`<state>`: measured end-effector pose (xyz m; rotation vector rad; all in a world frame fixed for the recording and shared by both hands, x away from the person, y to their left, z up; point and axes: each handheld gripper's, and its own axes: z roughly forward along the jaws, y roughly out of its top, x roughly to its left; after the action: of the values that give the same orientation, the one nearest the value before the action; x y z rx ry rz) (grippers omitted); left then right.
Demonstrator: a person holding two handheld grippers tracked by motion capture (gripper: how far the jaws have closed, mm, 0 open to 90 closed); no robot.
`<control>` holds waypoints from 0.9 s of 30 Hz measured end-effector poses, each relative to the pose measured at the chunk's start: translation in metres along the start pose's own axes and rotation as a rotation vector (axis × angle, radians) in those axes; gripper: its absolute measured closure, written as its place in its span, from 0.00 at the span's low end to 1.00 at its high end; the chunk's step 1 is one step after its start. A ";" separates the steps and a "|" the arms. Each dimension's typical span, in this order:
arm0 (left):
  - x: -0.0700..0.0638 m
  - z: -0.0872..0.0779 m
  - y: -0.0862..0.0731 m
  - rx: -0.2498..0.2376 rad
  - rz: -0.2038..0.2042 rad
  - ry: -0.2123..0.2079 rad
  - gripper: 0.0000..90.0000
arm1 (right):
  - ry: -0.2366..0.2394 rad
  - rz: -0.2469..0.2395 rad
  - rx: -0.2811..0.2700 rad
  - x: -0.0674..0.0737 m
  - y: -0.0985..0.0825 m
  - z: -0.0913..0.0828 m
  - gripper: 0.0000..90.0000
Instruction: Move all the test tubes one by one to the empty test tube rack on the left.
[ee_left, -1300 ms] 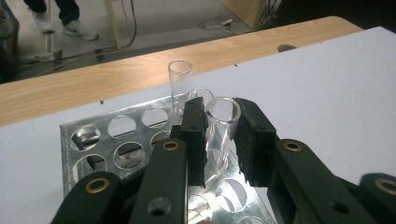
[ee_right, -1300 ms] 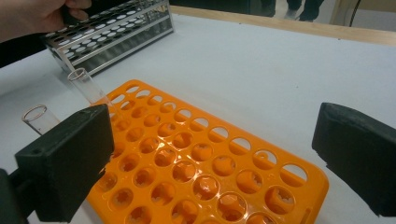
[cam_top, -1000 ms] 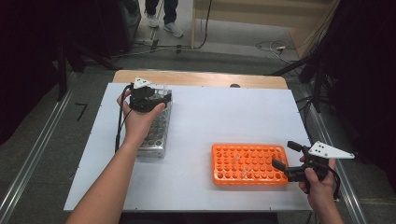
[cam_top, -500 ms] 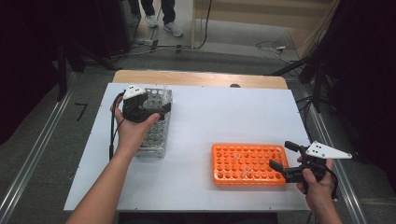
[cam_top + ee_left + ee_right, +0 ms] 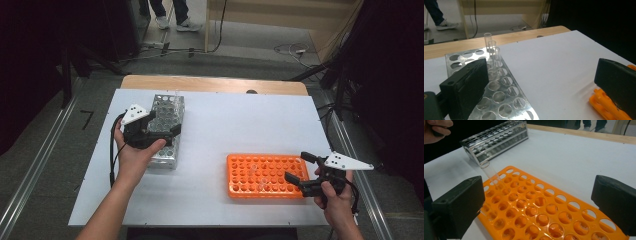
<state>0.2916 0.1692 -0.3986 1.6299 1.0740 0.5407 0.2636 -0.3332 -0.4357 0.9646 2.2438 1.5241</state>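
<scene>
Three clear glass tubes (image 5: 491,50) stand upright at the far end of the metal rack (image 5: 167,131) on the white table (image 5: 235,122), while one more tube (image 5: 491,176) leans in the orange rack (image 5: 265,175) at the right. Since a second ago the left gripper (image 5: 167,131) has drawn back along the metal rack toward the person, its jaws having just opened wide with nothing between them, which suggests a tube was just set down, though the blurred view leaves that uncertain. The right gripper (image 5: 299,170) hangs spread and empty at the orange rack's right end.
</scene>
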 end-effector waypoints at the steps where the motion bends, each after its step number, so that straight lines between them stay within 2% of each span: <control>1: -0.002 -0.002 -0.001 -0.004 0.002 -0.002 0.00 | 0.002 0.000 0.000 0.001 0.000 0.000 0.00; 7: -0.013 -0.020 -0.011 -0.009 0.004 -0.024 0.00 | 0.018 -0.004 0.003 0.005 0.000 0.003 0.00; 11: -0.021 -0.031 -0.019 -0.023 0.008 -0.028 0.00 | 0.060 -0.008 0.022 0.007 -0.002 0.007 0.00; 14: -0.028 -0.036 -0.023 -0.018 0.029 -0.039 0.00 | 0.084 -0.018 0.038 0.010 -0.003 0.011 0.00; 21: -0.041 -0.042 -0.042 -0.007 0.037 -0.072 0.00 | 0.119 -0.029 0.064 0.018 -0.004 0.019 0.00; 25: -0.046 -0.043 -0.055 0.018 0.040 -0.083 0.00 | 0.155 -0.036 0.092 0.023 -0.007 0.025 0.00; 27: -0.048 -0.044 -0.060 0.023 0.034 -0.091 0.00 | 0.161 -0.032 0.100 0.026 -0.009 0.027 0.04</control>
<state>0.2108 0.1533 -0.4315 1.6791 0.9900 0.4729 0.2563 -0.2985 -0.4510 0.8551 2.4555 1.5388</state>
